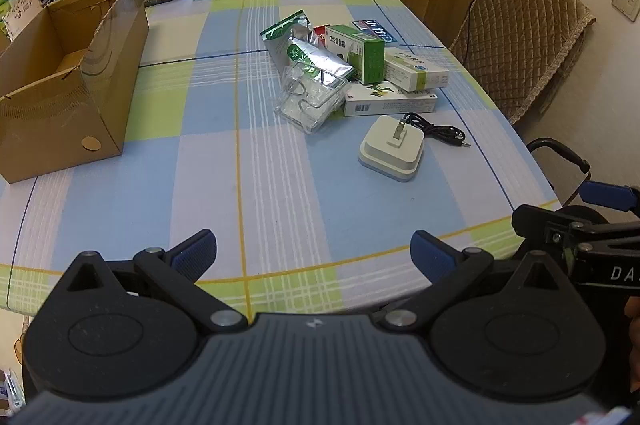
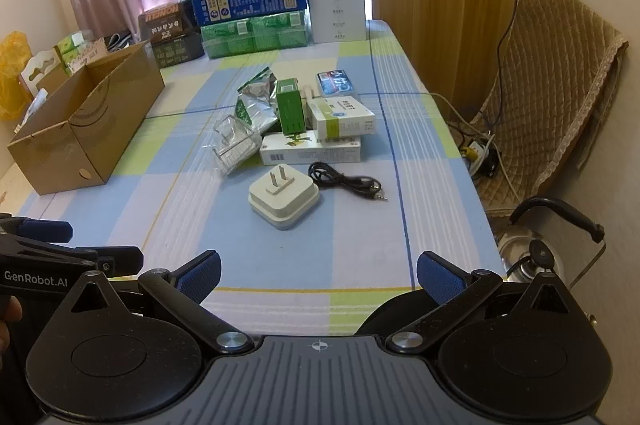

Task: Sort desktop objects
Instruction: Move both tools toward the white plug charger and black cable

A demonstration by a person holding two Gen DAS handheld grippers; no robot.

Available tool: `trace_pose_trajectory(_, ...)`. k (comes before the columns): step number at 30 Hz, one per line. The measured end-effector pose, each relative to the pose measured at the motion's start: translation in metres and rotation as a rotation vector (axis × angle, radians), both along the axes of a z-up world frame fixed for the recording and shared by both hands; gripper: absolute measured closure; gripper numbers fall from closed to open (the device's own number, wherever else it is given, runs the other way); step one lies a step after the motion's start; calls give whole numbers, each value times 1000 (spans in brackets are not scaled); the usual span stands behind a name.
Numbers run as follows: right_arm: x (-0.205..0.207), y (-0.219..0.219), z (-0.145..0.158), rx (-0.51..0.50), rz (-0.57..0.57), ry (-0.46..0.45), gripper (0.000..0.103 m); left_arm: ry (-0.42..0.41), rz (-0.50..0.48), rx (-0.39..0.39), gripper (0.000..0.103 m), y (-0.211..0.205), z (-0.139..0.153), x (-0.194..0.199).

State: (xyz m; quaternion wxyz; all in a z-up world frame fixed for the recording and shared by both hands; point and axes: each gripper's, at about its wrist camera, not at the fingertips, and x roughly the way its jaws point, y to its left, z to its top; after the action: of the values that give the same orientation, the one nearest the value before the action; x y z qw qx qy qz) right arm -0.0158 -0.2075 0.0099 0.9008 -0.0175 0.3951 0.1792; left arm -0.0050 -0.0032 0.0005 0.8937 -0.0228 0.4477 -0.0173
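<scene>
The left gripper point(image 1: 313, 255) has its fingers point(image 1: 197, 253) spread wide and released, nothing between them, hanging over the near edge of the worktop point(image 1: 280, 193). The right gripper point(image 2: 318, 277) is the same: fingers point(image 2: 200, 275) fully apart and bare, above the near edge, beside the left one.

Beyond both, well apart from the fingers, a white plug adapter point(image 2: 283, 199) lies prongs up on the checked cloth. A coiled black cable point(image 2: 346, 183) lies just to its right. Behind them sits a small pile: a flat white box point(image 2: 310, 149) in front, a crumpled clear wrapper point(image 2: 234, 143) to its left, a green box point(image 2: 291, 111) standing upright, a white-and-green box point(image 2: 344, 119) resting partly on the flat one, a silver foil pouch point(image 2: 256, 105) and a blue pack point(image 2: 337, 83) at the back.

An open cardboard box point(image 1: 68, 81) stands on the left side of the worktop. Stacked cartons point(image 2: 250, 5) line the far edge. A padded chair point(image 2: 552, 85) stands to the right.
</scene>
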Motion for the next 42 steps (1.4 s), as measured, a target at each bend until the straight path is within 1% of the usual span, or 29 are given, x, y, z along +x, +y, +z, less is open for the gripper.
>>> trace_pose_trajectory(17,2,-2,-6,-5,1,18,2,12,7,-7,2,2,-4,0)
trace_pose_trajectory(28,9,-8,-8,-24,8,8,2,21,-2,2,2,0,-8,4)
trace_pose_trajectory(32,14,-11,-8,-32,26,10,2,21,-6,4,2,-1,-8,7)
trace_pose_trajectory(37,17,-9,-9,-50,80,-12,2,24,-7,5,2,-1,-8,11)
trace_pose_trajectory(42,26,-10,-11,-61,85,10,2,22,-15,1,2,-2,-9,15)
